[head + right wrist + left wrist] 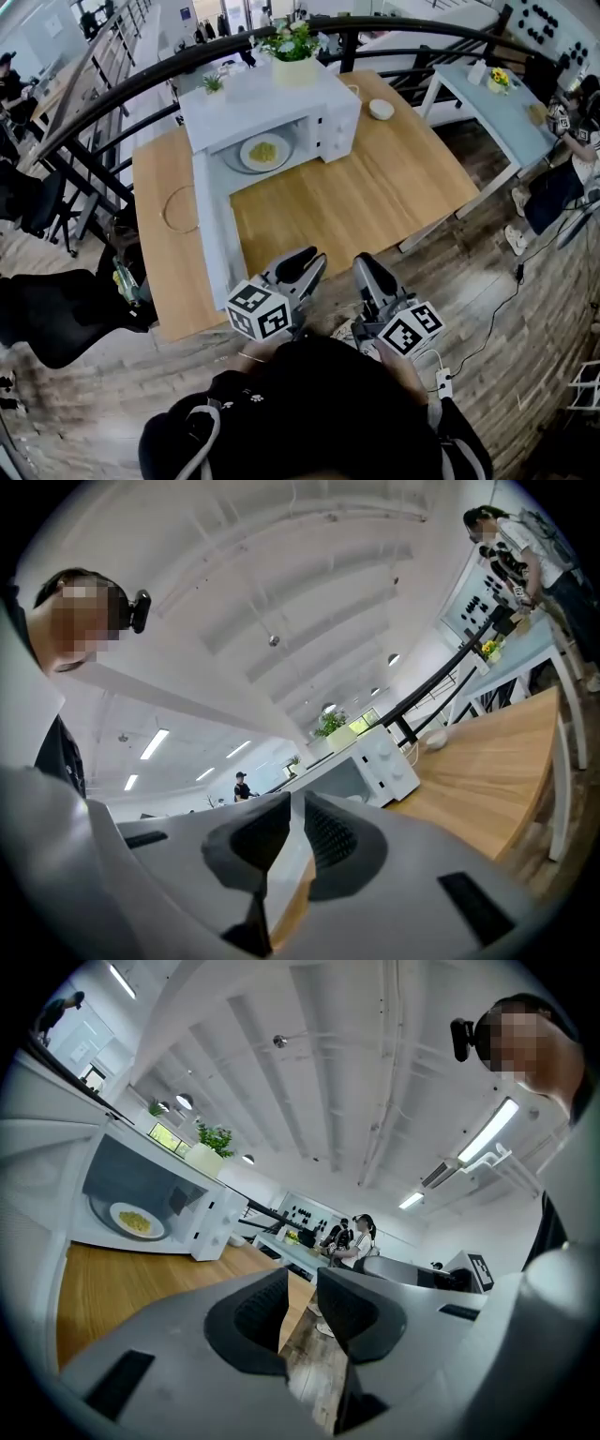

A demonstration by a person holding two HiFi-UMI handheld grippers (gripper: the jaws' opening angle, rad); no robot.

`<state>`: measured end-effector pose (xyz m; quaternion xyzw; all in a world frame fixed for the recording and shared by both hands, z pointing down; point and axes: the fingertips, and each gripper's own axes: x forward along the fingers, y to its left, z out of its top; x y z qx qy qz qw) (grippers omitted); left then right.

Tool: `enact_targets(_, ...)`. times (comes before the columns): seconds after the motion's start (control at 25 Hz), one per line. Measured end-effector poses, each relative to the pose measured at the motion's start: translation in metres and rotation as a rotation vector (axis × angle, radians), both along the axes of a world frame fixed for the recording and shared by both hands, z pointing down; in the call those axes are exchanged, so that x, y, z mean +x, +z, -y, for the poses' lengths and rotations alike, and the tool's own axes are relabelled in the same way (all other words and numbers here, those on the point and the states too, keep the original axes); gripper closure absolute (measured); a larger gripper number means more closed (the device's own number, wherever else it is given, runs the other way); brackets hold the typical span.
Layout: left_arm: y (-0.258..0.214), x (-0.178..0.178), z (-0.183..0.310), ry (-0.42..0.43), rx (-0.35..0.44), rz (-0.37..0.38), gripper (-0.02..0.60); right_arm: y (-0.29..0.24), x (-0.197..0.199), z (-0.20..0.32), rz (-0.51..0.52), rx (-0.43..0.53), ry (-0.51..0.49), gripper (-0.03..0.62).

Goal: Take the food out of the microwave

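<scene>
A white microwave (328, 117) stands at the far side of the wooden table (375, 197), its door (211, 225) swung fully open toward the left front. Inside it lies a white plate of yellow food (264, 151), which the left gripper view shows too (137, 1221). My left gripper (314, 255) and right gripper (364, 262) are held side by side close to my body, at the table's near edge and well short of the microwave. Both are shut on nothing, the left (302, 1283) with a thin slit between its pads, the right (291, 808) nearly closed up.
A potted plant (292, 42) and a smaller one (214, 82) sit on top of the microwave. A white bowl (381, 109) rests on the table right of it. A black railing (112, 103) runs behind. A pale blue table (497, 103) and a seated person (562, 178) are at the right.
</scene>
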<state>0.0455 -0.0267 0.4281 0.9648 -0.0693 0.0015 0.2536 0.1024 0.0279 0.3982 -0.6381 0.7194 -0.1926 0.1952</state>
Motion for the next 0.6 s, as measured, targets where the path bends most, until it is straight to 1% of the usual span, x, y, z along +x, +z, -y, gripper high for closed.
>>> enact_targets(0.2,0.009,-0.002,0.017,-0.066,-0.039,0.001,0.506,0.007,0.003,0.031,0.021,-0.011,-0.079,0.543)
enact_targets(0.28,0.014,0.001,0.026,-0.096,-0.042,0.004,0.506,0.012,0.006,0.047,0.035,-0.014,-0.121,0.541)
enact_targets(0.48,0.02,0.009,0.06,-0.214,-0.072,0.009,0.506,0.014,0.02,0.09,0.041,-0.027,-0.226,0.534)
enact_targets(0.6,0.022,0.016,0.081,-0.282,-0.091,0.011,0.506,0.012,0.035,0.114,0.047,-0.028,-0.271,0.533)
